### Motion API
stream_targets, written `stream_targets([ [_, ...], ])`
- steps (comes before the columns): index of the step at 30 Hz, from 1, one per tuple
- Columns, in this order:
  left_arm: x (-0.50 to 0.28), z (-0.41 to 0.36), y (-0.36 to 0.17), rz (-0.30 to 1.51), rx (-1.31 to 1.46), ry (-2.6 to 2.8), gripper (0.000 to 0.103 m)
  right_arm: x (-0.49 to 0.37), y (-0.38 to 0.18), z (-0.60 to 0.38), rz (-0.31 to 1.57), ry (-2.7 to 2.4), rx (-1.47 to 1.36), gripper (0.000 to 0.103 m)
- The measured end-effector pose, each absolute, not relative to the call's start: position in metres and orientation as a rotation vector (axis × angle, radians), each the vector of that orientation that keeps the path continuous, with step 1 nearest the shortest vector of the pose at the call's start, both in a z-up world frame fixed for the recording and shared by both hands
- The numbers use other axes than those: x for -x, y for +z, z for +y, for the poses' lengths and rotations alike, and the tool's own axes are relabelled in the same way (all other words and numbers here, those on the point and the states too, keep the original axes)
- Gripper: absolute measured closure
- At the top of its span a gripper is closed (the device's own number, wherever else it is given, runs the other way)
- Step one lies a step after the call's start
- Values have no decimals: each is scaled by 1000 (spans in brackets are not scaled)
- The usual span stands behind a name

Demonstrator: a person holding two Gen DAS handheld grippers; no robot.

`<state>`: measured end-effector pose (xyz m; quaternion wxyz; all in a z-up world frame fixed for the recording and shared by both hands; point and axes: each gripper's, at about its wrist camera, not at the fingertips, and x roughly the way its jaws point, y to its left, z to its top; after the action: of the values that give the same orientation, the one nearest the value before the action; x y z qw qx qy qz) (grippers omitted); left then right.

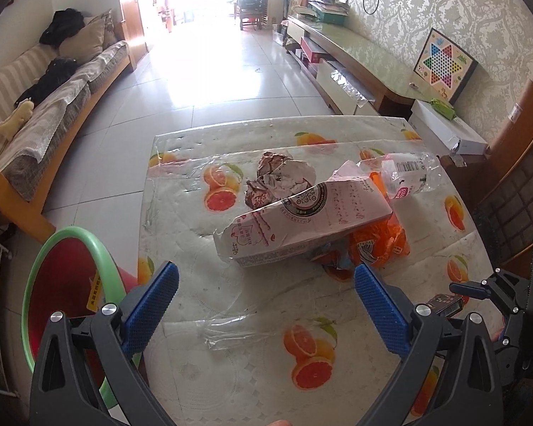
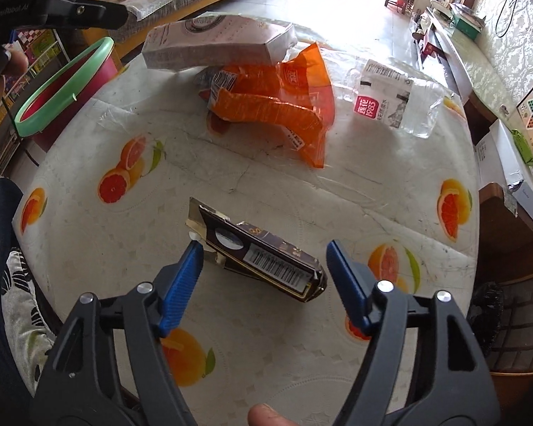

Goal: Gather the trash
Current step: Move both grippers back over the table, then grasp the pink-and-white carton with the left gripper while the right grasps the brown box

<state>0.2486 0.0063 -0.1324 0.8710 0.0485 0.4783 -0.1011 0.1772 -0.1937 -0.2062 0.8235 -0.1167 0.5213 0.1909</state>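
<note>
Trash lies on a table (image 1: 202,298) with an orange-print cover. A pink carton (image 1: 302,220) rests on an orange wrapper (image 1: 380,245); crumpled paper (image 1: 280,177) and a clear plastic bottle (image 1: 408,174) lie behind. My left gripper (image 1: 266,284) is open, just short of the carton. In the right wrist view the carton (image 2: 216,46), orange wrapper (image 2: 284,113) and bottle (image 2: 394,99) lie far. My right gripper (image 2: 264,252) is open around a dark torn box (image 2: 263,259) lying on the table (image 2: 89,248).
A red bin with a green rim (image 1: 71,284) stands at the table's left edge; it also shows in the right wrist view (image 2: 64,85). A sofa (image 1: 53,106) is at left, a low cabinet (image 1: 355,56) at right. White boxes (image 2: 515,174) sit right of the table.
</note>
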Motion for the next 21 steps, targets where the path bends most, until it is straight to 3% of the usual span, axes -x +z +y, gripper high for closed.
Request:
stream_targets([
  [5, -266, -18, -143, 1011, -200, -284, 8, -176, -217, -189, 1115, 430, 303, 62],
  [11, -281, -48, -158, 1013, -353, -346, 8, -177, -216, -191, 1106, 435, 267, 79],
  [21, -301, -54, -179, 1054, -413, -383, 8, -179, -210, -205, 1110, 428, 143, 83],
])
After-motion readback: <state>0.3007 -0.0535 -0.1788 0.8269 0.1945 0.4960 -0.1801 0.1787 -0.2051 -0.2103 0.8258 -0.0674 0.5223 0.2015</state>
